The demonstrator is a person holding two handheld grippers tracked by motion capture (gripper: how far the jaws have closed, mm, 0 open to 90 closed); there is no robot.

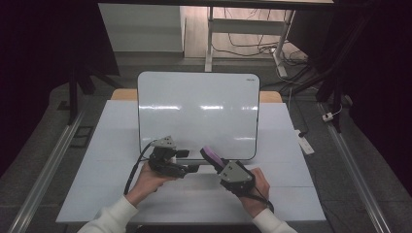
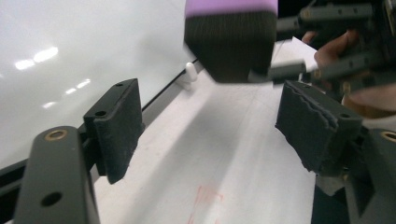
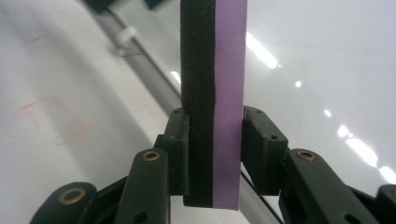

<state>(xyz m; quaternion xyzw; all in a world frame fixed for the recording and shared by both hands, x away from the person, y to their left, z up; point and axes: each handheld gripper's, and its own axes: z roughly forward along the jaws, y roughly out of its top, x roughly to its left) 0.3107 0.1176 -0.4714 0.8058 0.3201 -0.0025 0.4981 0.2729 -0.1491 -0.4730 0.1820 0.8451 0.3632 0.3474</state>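
Note:
A whiteboard eraser (image 1: 212,156) with a purple back and black felt is held on edge just over the whiteboard's (image 1: 197,114) lower edge. My right gripper (image 1: 221,166) is shut on it. In the right gripper view the eraser (image 3: 215,93) stands upright between the pads, felt to the left, purple to the right. My left gripper (image 1: 189,161) is open just left of the eraser. From the left gripper view the felt face (image 2: 229,42) hangs above and ahead of the gap between the pads (image 2: 119,126), with nothing in the gripper (image 2: 217,130).
The glossy whiteboard lies flat on a white table (image 1: 111,160), its surface blank apart from light reflections. Faint red marks (image 2: 205,200) show on the tabletop near the board's edge. Metal rails, cables and table legs lie on the floor around the table.

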